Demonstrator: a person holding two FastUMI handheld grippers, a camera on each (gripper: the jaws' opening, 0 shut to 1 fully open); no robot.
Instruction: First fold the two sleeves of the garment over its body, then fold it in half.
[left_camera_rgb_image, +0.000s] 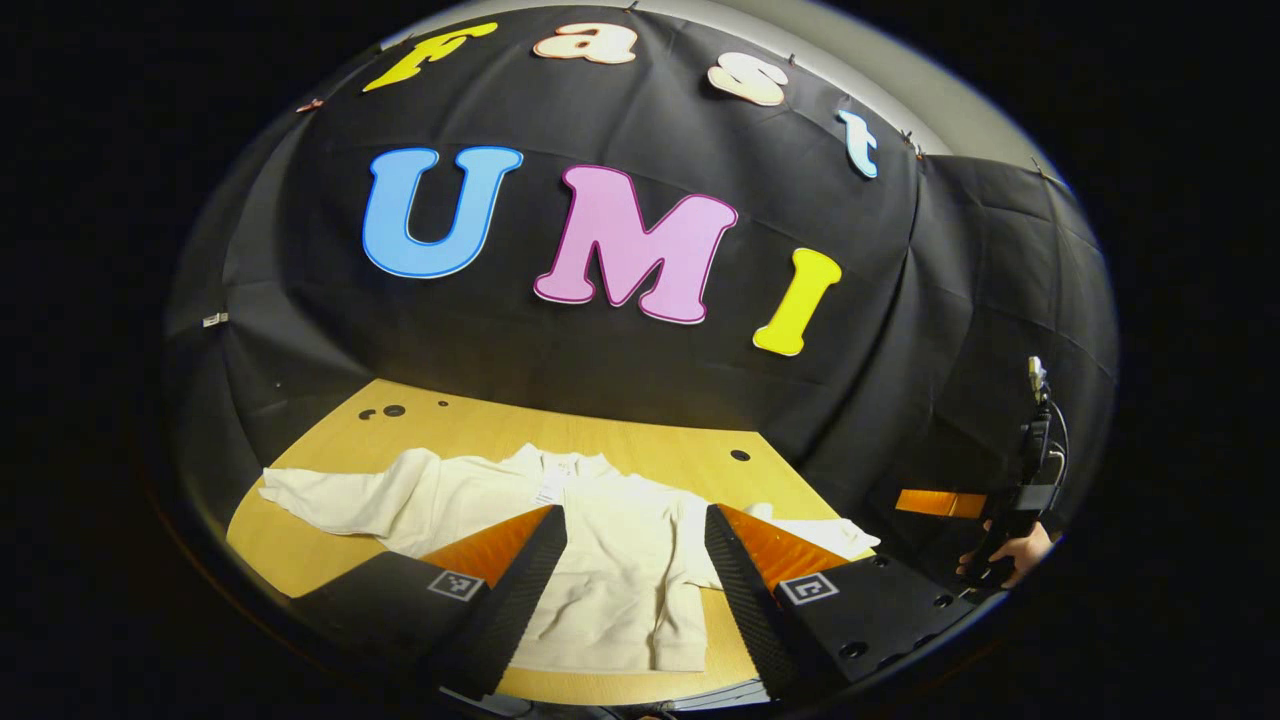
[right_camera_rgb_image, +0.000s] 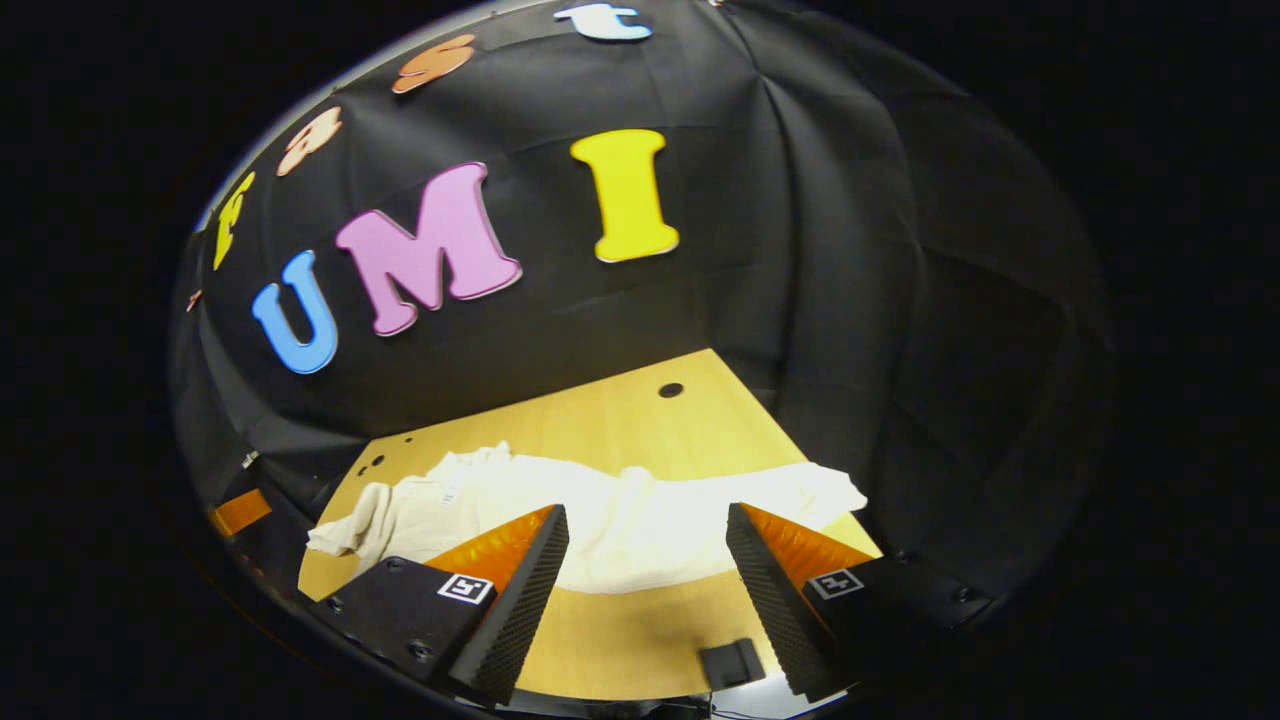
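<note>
The cream long-sleeved knit garment (left_camera_rgb_image: 620, 560) lies flat, sleeves spread, on the light wooden table (left_camera_rgb_image: 330, 555); left gripper (left_camera_rgb_image: 635, 545) and right gripper (right_camera_rgb_image: 648, 545) both gape, empty.

Booth dim overall, light from above onto the table (left_camera_rgb_image: 640, 445), which reads warm and evenly lit. Garment (right_camera_rgb_image: 620, 520) near blown out in the right gripper view, weave detail lost; better held in the left gripper view. Heavy fisheye bending at the edges, rim soft and dark. Centre sharp, no motion blur. Shadows soft.
</note>
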